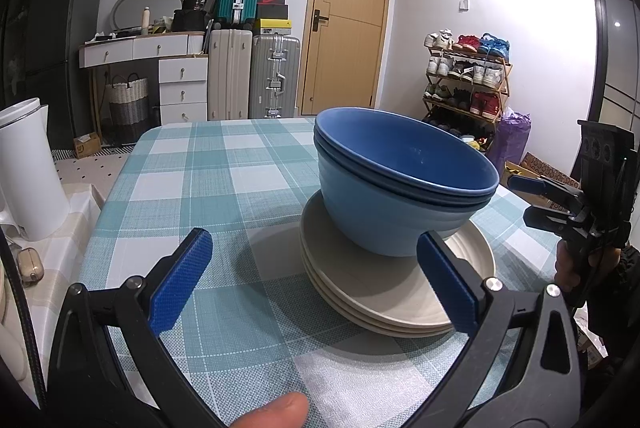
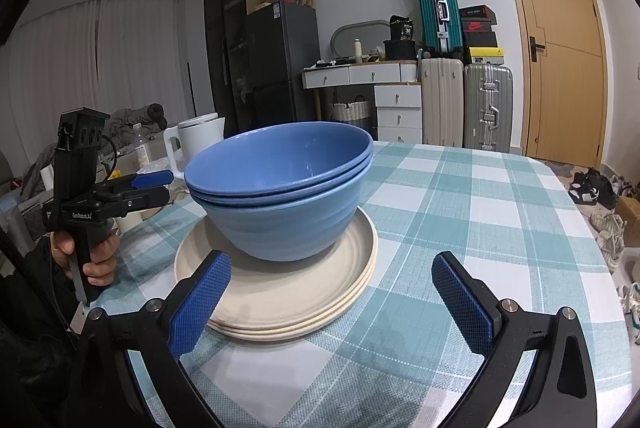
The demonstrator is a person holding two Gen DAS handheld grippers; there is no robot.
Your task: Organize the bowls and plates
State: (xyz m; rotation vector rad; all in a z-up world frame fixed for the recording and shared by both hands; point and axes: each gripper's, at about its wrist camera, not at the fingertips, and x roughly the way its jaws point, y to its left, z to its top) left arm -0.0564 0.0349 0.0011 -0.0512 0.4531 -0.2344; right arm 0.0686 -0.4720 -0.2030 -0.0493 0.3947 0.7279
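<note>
Three nested blue bowls (image 1: 400,180) (image 2: 280,188) stand upright on a stack of three cream plates (image 1: 380,296) (image 2: 280,292), on the checked tablecloth (image 1: 200,168). My left gripper (image 1: 312,240) is open, and the near edge of the plates lies between its blue pads (image 1: 182,280) without touching them. My right gripper (image 2: 331,259) is open too, its left pad (image 2: 200,304) in front of the plates' near rim. Each gripper shows in the other's view, held by a hand: the right gripper (image 1: 520,199) is right of the stack and the left gripper (image 2: 166,186) is left of it.
A white kettle (image 1: 28,168) (image 2: 200,136) stands on a side surface left of the table. Bare tablecloth (image 2: 480,208) lies beyond and beside the stack. Suitcases (image 1: 256,76), a drawer unit, a door and a shoe rack (image 1: 468,76) are farther back.
</note>
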